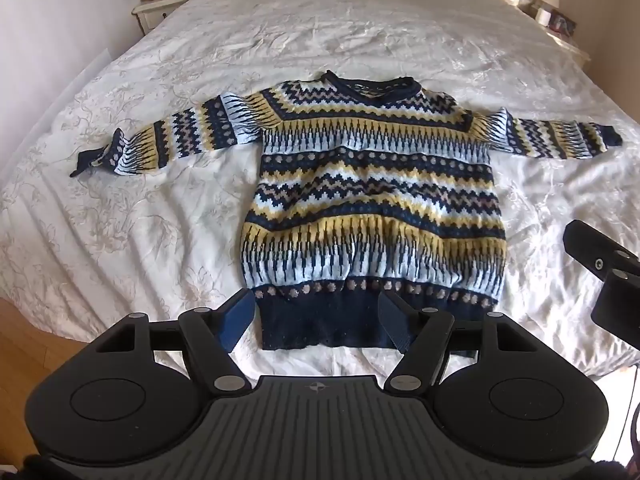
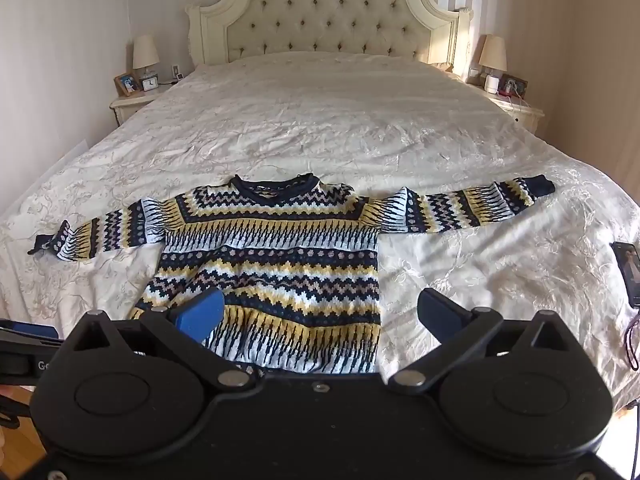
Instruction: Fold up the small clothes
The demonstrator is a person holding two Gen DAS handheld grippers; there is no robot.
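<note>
A small knitted sweater (image 1: 372, 200) in navy, yellow and white zigzag bands lies flat, face up, on the bed, both sleeves stretched out sideways. It also shows in the right wrist view (image 2: 280, 264). My left gripper (image 1: 316, 320) is open and empty, its blue fingers just above the navy hem (image 1: 320, 324) on its left half. My right gripper (image 2: 320, 312) is open and empty above the sweater's lower right part. Part of the right gripper shows at the right edge of the left wrist view (image 1: 600, 264).
The bed (image 2: 360, 120) has a cream, wrinkled cover and a tufted headboard (image 2: 324, 12). Nightstands with lamps stand on both sides (image 2: 132, 100) (image 2: 516, 108). A phone (image 2: 628, 272) lies on the bed at the right. Wooden floor (image 1: 24, 344) shows left.
</note>
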